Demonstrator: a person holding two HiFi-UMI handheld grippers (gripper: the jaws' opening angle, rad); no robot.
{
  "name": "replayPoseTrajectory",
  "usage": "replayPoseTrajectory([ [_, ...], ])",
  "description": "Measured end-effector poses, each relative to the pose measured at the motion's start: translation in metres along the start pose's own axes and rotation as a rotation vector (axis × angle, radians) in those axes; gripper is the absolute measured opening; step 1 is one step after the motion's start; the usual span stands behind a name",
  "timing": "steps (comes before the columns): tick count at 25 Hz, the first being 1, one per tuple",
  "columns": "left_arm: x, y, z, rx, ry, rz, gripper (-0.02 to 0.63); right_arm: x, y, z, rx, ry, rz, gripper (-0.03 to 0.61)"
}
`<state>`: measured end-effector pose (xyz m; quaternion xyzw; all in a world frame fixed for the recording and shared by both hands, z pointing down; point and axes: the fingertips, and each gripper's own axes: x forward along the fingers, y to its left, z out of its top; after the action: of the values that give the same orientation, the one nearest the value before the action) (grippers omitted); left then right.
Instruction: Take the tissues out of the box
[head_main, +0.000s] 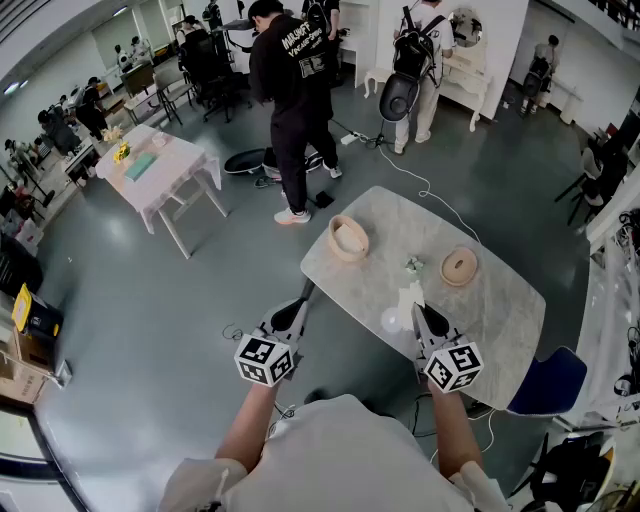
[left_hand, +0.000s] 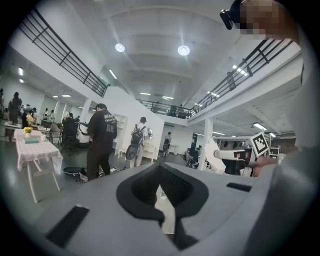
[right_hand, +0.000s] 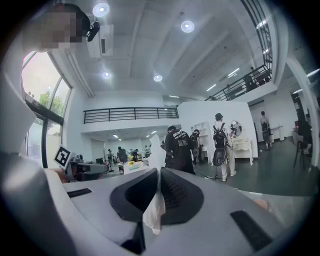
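A white tissue (right_hand: 152, 212) is pinched in the right gripper's (head_main: 422, 314) closed jaws, over the table's (head_main: 500, 310) near edge. Beyond it, well apart, stand an open wooden bowl (head_main: 349, 238) and a round wooden box (head_main: 459, 266); I cannot tell what either holds. The left gripper (head_main: 295, 312), jaws closed on nothing, hangs beside the table's left edge, over open floor (head_main: 150, 300).

**Tally: mostly ones and twos**

Two grippers, the left gripper (head_main: 302, 297) and the right gripper (head_main: 416, 309); one white tissue (head_main: 408, 295); one round wooden box (head_main: 459, 266) toward the tabletop's far edge; one open round bowl (head_main: 349, 238) by its left corner; one small object (head_main: 413, 265) between them, too small to tell; two tables, the marble table (head_main: 500, 330) and the cloth-covered table (head_main: 165, 160); one blue chair (head_main: 548, 385); three standing people, a person in black (head_main: 293, 80), a person with a backpack (head_main: 420, 60), a person at far right (head_main: 545, 62).
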<state>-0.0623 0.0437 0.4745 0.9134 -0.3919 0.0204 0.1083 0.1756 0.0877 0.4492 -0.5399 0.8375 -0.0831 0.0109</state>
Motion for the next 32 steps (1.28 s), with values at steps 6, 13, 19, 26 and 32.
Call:
replayPoseTrajectory([
  [6, 0.0, -0.003, 0.001, 0.007, 0.001, -0.011, 0.008, -0.001, 0.002, 0.002, -0.005, 0.002, 0.003, 0.038],
  [13, 0.0, -0.005, 0.003, 0.01, 0.0, -0.024, 0.008, 0.0, 0.005, 0.005, -0.003, -0.001, 0.002, 0.038],
  [19, -0.002, 0.0, 0.002, 0.011, 0.005, -0.036, 0.008, 0.005, 0.009, 0.002, -0.014, 0.007, -0.015, 0.038],
  [26, -0.009, 0.016, -0.001, 0.006, 0.014, -0.05, 0.008, 0.013, 0.017, -0.003, -0.013, 0.011, -0.048, 0.038],
  [32, -0.012, 0.034, -0.004, 0.002, 0.026, -0.082, 0.008, 0.022, 0.027, -0.005, -0.03, 0.013, -0.079, 0.038],
])
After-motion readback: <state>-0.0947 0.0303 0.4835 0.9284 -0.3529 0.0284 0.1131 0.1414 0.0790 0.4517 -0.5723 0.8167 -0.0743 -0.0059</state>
